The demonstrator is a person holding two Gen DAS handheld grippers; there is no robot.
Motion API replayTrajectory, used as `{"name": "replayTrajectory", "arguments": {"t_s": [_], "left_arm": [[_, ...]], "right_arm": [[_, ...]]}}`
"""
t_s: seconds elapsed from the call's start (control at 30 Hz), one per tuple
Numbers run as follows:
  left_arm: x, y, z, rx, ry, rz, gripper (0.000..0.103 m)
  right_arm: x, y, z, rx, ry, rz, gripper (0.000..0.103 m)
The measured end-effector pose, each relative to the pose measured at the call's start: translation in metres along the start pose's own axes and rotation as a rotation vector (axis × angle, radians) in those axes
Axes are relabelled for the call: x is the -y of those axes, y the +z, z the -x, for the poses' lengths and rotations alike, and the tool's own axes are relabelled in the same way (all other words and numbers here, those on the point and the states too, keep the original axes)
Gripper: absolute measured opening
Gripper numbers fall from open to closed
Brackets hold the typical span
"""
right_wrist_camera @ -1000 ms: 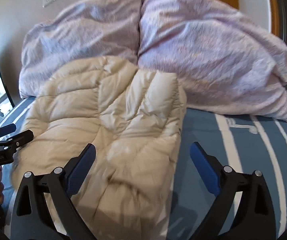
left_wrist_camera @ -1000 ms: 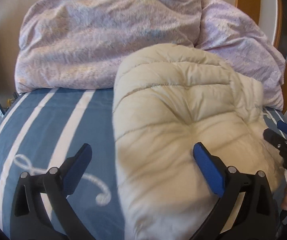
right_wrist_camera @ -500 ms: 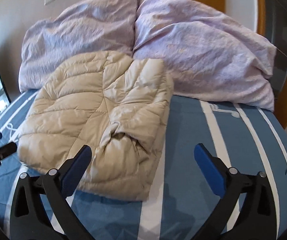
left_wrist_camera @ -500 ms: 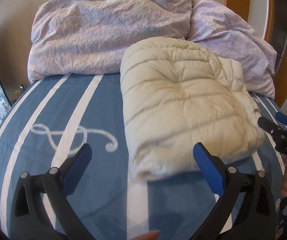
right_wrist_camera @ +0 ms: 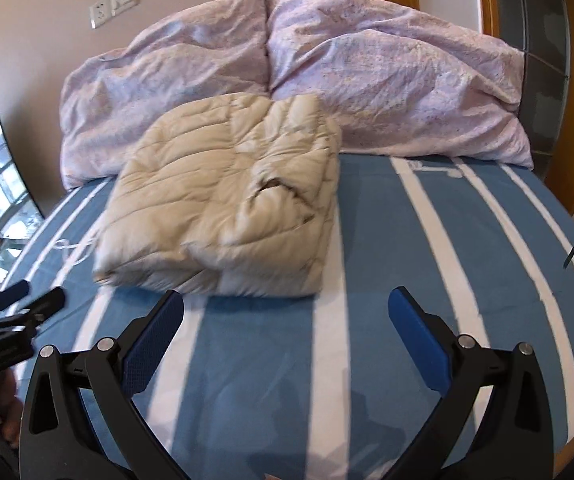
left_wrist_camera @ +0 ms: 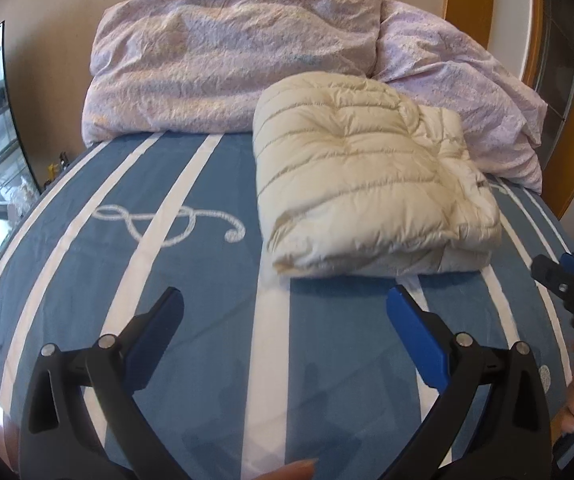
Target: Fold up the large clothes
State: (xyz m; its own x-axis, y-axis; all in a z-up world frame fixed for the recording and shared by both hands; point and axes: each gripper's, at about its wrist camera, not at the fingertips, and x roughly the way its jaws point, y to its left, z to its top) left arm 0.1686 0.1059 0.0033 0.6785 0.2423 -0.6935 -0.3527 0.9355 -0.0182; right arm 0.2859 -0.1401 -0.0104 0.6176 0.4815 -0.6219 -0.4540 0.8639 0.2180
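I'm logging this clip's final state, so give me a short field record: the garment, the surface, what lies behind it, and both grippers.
garment: cream puffer jacket, folded into a compact bundle
surface: blue bedspread with white stripes, jacket lying flat on it
behind: two lilac pillows, the jacket's far edge against them
left gripper: open, empty, clear of the jacket, above the bedspread
right gripper: open, empty, just short of the jacket's near edge
fold status: looks finished, nothing held
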Motion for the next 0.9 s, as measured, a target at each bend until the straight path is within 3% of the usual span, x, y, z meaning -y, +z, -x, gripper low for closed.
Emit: {"name": "replayTrajectory", "arguments": {"t_s": [0.4,0.9], "left_arm": [[0.004,-0.030,0.025,-0.058,-0.029,-0.011,0.101],[0.012,-0.028,0.068,-0.044,-0.097,-0.006,0.101]], "right_arm": [[-0.008,-0.024,0.031,-0.044,0.041,-0.021,0.102],[-0.021,-0.030,0.059,-0.036,0.073,0.008,0.102]]}}
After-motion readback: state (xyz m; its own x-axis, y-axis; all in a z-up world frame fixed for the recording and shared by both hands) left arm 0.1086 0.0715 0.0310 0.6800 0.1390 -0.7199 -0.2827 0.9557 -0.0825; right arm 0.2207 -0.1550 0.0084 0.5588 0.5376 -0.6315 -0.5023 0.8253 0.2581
